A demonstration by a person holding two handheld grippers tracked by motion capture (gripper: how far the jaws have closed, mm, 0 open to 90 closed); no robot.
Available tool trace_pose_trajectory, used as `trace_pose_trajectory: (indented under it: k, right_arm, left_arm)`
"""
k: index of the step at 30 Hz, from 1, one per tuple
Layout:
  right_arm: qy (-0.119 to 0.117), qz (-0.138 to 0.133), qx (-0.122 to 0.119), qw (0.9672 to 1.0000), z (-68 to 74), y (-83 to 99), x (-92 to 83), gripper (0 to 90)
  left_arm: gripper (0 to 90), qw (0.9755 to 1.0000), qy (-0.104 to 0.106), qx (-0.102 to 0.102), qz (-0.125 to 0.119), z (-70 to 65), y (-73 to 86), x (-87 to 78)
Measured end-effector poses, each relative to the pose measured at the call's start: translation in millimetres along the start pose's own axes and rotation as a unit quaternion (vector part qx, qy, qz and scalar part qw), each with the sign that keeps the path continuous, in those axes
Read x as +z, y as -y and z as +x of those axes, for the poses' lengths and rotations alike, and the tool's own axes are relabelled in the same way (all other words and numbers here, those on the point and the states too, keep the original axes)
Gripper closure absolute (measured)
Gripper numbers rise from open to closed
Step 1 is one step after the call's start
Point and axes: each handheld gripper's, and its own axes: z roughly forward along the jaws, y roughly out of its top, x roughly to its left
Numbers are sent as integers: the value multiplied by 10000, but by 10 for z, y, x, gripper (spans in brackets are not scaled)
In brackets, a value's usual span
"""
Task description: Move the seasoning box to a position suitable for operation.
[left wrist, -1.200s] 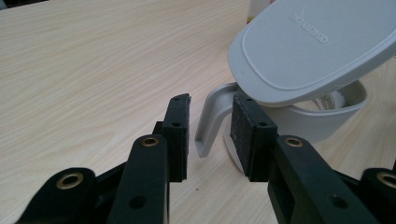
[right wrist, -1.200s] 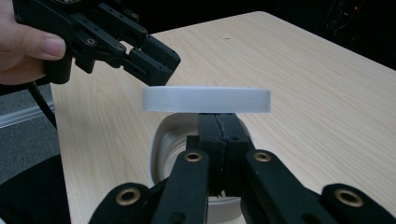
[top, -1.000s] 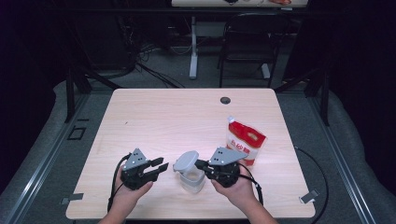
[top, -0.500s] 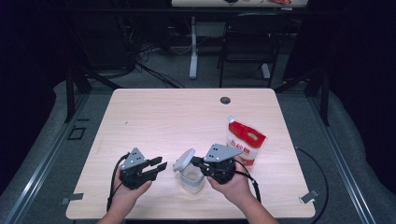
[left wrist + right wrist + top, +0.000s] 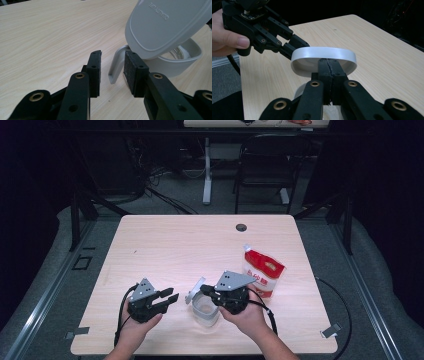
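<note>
The desk (image 5: 200, 245) is evenly lit from above, while the surroundings are left nearly black. Only soft, short shadows are cast. The high view is rendered slightly soft. In both gripper views the nearest black fingers (image 5: 95, 72) are blurred, and no glare is seen.

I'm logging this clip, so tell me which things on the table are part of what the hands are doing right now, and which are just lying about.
In use:
- grey lid, pinched in the right claw
- clear container beneath it
- left claw, open beside the container's handle

Lying about:
- red and white bag
- table
</note>
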Motion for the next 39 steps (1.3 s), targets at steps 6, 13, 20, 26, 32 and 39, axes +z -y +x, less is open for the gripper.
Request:
trace_pose_trajectory:
  k: [6,13,20,26,32,39]
  right_arm:
    - [22,-35,-43,10000,1,-42,16,894]
    - [17,-31,-45,10000,3,-58,48,885]
    - [41,-42,-62,10000,7,-55,48,882]
    - [87,-20,-121,9999,10,-45,4,862]
    - [150,-2,-74,9999,-10,38,-59,844]
    - [213,-55,-35,9998,14,160,-218,817]
  left_arm:
    - [674,10000,-2,-8,32,9,11,8]
    - [675,10000,7,5,45,-8,25,27]
    - [682,9999,-13,58,95,-21,47,65]
    - [689,9999,26,55,148,-27,72,108]
    - [675,9998,28,43,179,-49,96,151]
    - [676,9995,104,108,279,-123,132,255]
